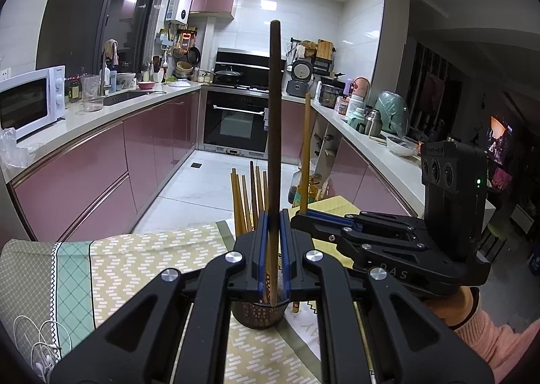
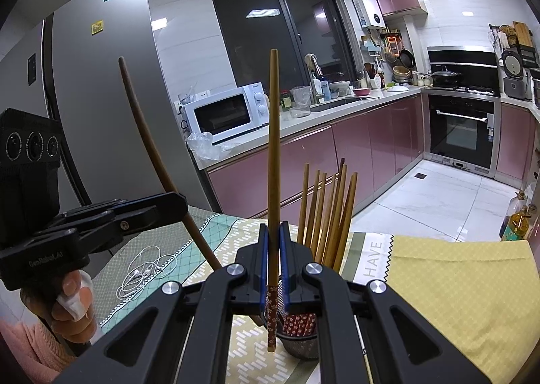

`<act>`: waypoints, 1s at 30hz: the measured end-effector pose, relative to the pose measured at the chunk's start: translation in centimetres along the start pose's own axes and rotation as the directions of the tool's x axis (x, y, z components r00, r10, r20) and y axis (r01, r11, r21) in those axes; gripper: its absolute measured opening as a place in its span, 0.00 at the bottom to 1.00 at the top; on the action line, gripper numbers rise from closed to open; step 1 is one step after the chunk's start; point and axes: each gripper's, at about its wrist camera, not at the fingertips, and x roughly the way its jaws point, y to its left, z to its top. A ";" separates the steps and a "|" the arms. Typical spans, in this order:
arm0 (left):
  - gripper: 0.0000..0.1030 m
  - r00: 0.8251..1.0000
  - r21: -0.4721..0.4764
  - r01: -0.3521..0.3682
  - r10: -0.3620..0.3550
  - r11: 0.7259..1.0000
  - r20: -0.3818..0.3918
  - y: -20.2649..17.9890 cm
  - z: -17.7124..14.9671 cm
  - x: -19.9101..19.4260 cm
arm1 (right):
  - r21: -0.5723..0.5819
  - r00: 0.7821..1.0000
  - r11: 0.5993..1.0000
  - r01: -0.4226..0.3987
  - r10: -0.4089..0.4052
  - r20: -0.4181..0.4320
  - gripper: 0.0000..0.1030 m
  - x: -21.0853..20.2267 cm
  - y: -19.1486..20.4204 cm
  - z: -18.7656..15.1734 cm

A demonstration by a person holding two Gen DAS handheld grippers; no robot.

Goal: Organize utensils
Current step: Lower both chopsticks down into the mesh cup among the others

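Observation:
My left gripper (image 1: 273, 215) is shut on a dark brown chopstick (image 1: 274, 120) held upright over a dark metal holder (image 1: 260, 314) on the table. My right gripper (image 2: 273, 227) is shut on a lighter bamboo chopstick (image 2: 273, 154), also upright, its patterned lower end beside the holder (image 2: 302, 343). Several bamboo chopsticks (image 2: 332, 211) stand in the holder. The right gripper also shows in the left wrist view (image 1: 303, 215), just right of the left one. The left gripper shows in the right wrist view (image 2: 182, 205) with its dark chopstick (image 2: 148, 151).
The table has a patterned cloth (image 1: 135, 262), a yellow cloth (image 2: 462, 289) and white earphones (image 2: 141, 272). Beyond are pink kitchen cabinets (image 1: 101, 174), a microwave (image 2: 226, 113), an oven (image 1: 236, 120) and a fridge (image 2: 98, 107).

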 end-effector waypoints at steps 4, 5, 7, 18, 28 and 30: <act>0.07 1.000 -0.003 -0.004 0.004 1.000 0.003 0.1 0.2 0.3 | 0.005 1.000 1.000 0.010 -0.010 0.002 0.06 0.2 -0.2 0.1; 0.07 1.000 -0.004 -0.005 0.005 1.000 0.004 0.1 0.2 0.4 | 0.006 1.000 1.000 0.012 -0.012 0.002 0.06 0.3 -0.2 0.3; 0.07 1.000 -0.005 -0.009 0.009 1.000 0.005 0.0 0.2 0.7 | 0.011 1.000 1.000 0.017 -0.017 0.004 0.06 0.5 -0.2 0.4; 0.07 1.000 -0.016 -0.019 0.019 1.000 -0.018 0.1 -0.2 2.1 | 0.022 0.999 0.999 0.033 -0.033 0.012 0.06 0.7 -0.6 0.6; 0.07 0.999 -0.019 -0.023 0.023 1.000 -0.046 0.6 -0.4 3.3 | 0.034 0.999 0.998 0.044 -0.045 0.006 0.06 1.2 -1.0 0.7; 0.07 0.998 -0.022 -0.023 0.022 0.999 -0.051 0.8 -0.5 3.5 | 0.036 0.999 0.998 0.046 -0.046 0.003 0.06 1.5 -1.0 0.8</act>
